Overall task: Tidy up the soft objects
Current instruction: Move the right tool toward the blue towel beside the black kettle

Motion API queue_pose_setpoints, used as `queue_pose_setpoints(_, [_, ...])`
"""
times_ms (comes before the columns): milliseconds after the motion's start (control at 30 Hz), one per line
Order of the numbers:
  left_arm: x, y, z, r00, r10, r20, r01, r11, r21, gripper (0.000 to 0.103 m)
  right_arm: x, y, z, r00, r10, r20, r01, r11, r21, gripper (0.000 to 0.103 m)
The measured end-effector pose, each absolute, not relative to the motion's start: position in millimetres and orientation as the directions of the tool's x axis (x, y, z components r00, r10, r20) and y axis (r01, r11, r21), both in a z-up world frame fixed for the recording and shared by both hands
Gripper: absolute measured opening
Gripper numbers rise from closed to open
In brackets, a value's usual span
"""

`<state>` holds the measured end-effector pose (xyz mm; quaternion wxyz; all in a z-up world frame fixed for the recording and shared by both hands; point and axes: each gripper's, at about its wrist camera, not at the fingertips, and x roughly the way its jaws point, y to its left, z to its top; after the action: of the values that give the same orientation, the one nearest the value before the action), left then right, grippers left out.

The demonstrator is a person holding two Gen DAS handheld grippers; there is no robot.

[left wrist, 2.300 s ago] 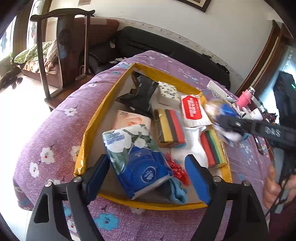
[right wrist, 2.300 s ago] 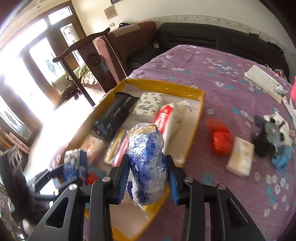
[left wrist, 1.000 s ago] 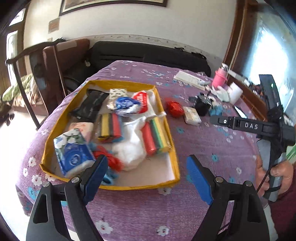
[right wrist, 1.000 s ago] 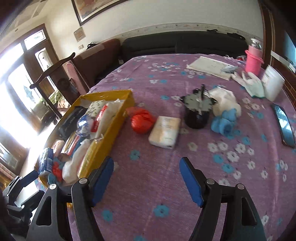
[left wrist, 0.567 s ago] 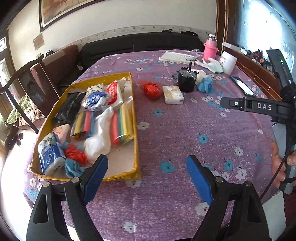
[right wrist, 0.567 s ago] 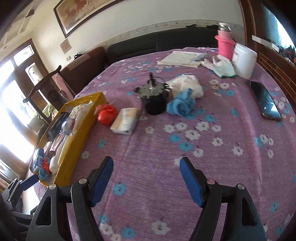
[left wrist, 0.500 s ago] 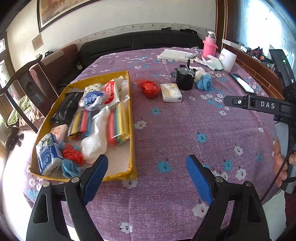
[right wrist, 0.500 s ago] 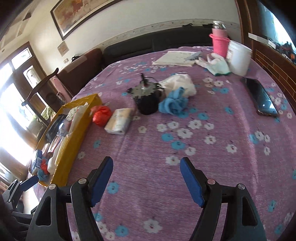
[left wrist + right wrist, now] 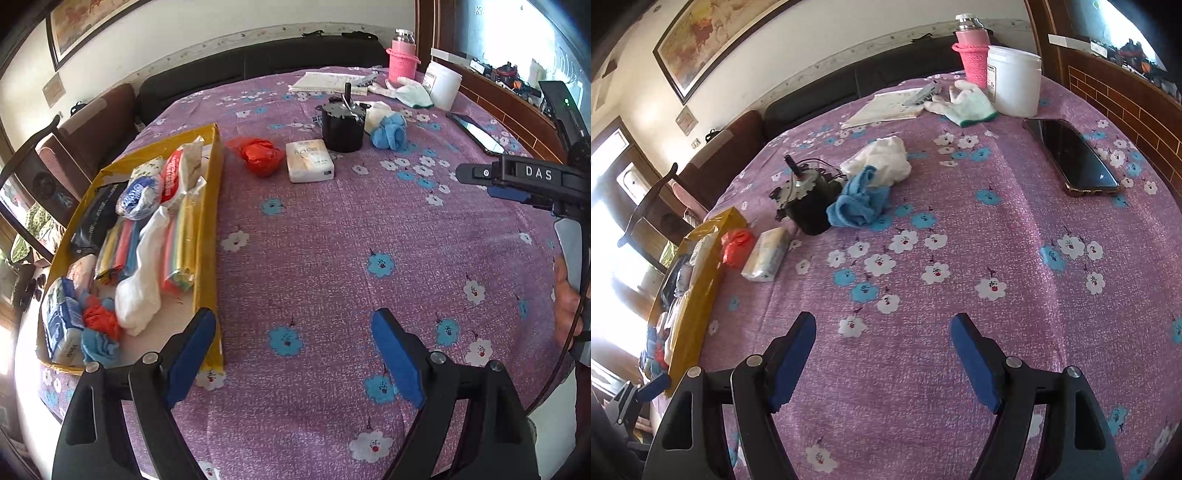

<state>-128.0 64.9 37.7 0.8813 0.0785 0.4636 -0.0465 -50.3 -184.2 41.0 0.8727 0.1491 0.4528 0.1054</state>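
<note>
Left wrist view: our left gripper (image 9: 293, 349) has jaws wide, nothing between them, over bare desk (image 9: 332, 236). Yellow tray (image 9: 208, 206) sits just left of the jaws; red bag (image 9: 258, 155) and tissue pack (image 9: 309, 161) lie well ahead.

Right wrist view: right gripper (image 9: 882, 350) likewise gapes empty. Blue cloth (image 9: 858, 203) lies ahead-left, probably light and floppy, so we'd pinch its bunched middle.
</note>
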Motion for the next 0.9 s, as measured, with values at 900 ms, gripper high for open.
queue_pose_setpoints(900, [-85, 45, 5, 0.508, -0.029, -0.861, 0.207, 0.974, 0.089, 0.101, 33, -168, 37, 0.595, 0.244, -0.766, -0.021, 0.957, 0.288, 0.083])
